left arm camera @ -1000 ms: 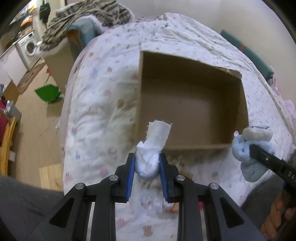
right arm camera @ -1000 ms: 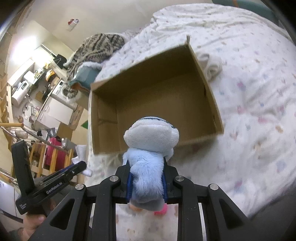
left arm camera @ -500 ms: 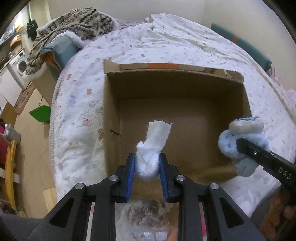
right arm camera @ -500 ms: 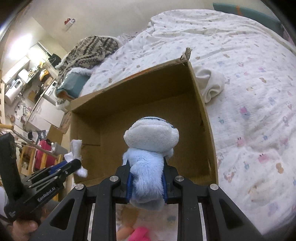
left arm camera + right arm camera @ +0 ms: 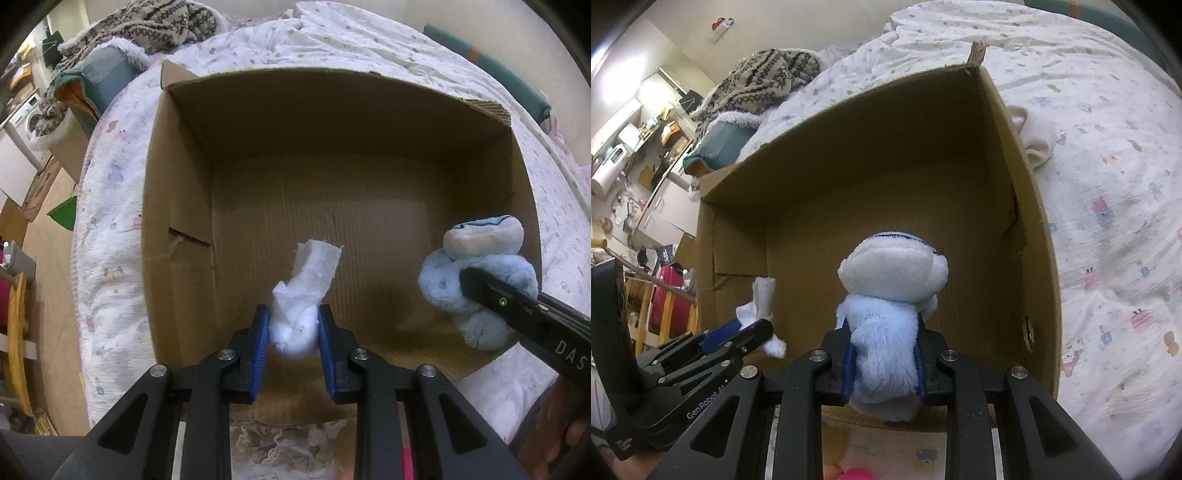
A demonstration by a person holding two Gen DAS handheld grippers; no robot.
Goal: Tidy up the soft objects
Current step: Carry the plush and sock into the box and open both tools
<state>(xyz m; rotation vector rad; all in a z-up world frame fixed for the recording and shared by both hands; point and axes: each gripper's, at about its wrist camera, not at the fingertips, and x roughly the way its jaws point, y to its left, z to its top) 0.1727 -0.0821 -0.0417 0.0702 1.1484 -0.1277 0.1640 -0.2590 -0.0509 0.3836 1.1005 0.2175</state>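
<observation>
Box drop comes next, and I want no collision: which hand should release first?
Left, probably. The left gripper holds the white cloth over the middle of the box floor; the right gripper holds the blue plush nearer the box's right wall.

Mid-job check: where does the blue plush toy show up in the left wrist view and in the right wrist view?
Left wrist: blue plush toy at the right edge, clamped in the right gripper, over the box's right side.
Right wrist: same toy at bottom centre, filling the shut jaws.
Shared landmark: the open cardboard box on the bed, behind the toy in both.
</observation>
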